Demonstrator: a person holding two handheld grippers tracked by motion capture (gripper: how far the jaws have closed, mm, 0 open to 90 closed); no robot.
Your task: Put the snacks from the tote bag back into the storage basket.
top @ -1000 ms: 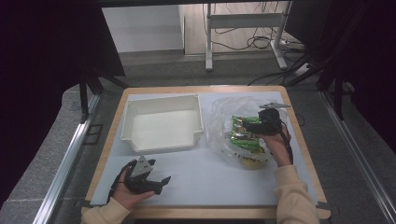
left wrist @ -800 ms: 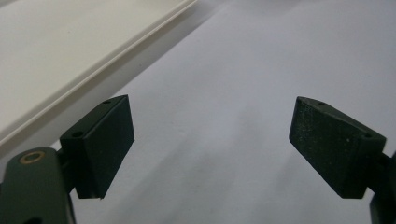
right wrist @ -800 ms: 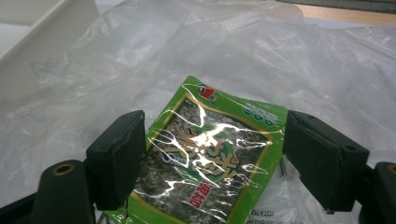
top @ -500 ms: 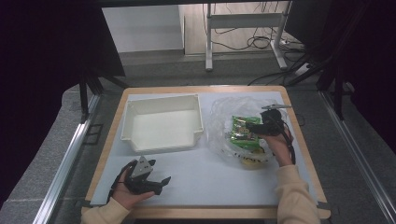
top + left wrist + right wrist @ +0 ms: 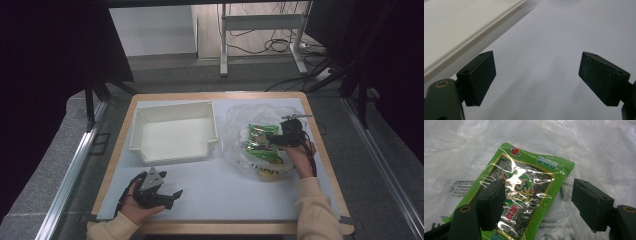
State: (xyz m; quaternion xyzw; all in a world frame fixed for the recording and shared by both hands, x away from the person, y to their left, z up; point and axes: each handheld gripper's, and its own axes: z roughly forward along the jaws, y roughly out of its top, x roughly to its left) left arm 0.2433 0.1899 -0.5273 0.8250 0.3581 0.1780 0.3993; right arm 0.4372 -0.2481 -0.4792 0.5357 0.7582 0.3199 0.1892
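Green snack packet [image 5: 524,195] sits inside the clear plastic bag [image 5: 240,130] on the bench, right of the white tray [image 5: 172,132]. Right gripper [image 5: 537,202] jaws just closing, still apart around it; risk: pinching film, dragging the bag. Left gripper [image 5: 537,77] open, idle.

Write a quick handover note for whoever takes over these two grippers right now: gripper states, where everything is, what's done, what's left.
Left gripper: open, holding nothing, resting low on the white table mat in front of the white plastic bin.
Right gripper: open, jaws just been closing, poised over the green foil snack packet; not gripping it yet.
The packet lies on the crumpled clear plastic bag, right of the bin; a yellow item sits under the bag's near edge.
Done: nothing is in the bin.
Left, probably: grip the packet and move it into the bin.
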